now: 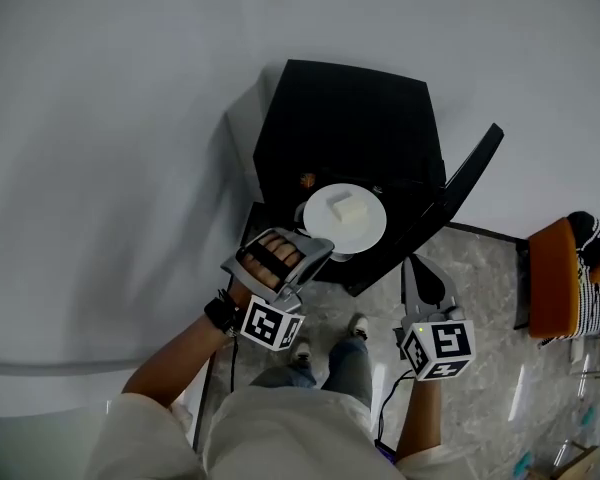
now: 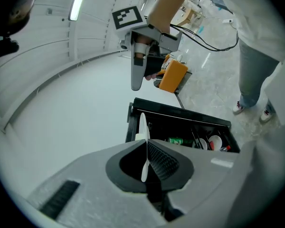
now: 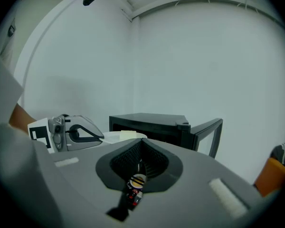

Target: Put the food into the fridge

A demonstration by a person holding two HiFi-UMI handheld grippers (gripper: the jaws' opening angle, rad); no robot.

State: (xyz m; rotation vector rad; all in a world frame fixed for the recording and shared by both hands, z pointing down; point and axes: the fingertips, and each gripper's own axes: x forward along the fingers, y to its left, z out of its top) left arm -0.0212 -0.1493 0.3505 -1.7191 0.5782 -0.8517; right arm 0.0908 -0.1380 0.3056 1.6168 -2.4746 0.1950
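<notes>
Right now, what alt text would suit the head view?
Seen from above, a person's left gripper holds a white plate with a pale food block by its rim before a small black fridge, door open. The right gripper hangs empty, jaws shut.

This is a plain indoor room, closer to an office or test space than a home kitchen. Bare white walls [image 1: 110, 118] meet a glossy grey stone-patterned floor [image 1: 480, 278]. A small black box-shaped fridge [image 1: 345, 118] stands alone against the wall. An orange chair [image 1: 550, 288] sits off to one side, and a long strip light [image 2: 77, 4] runs overhead.
</notes>
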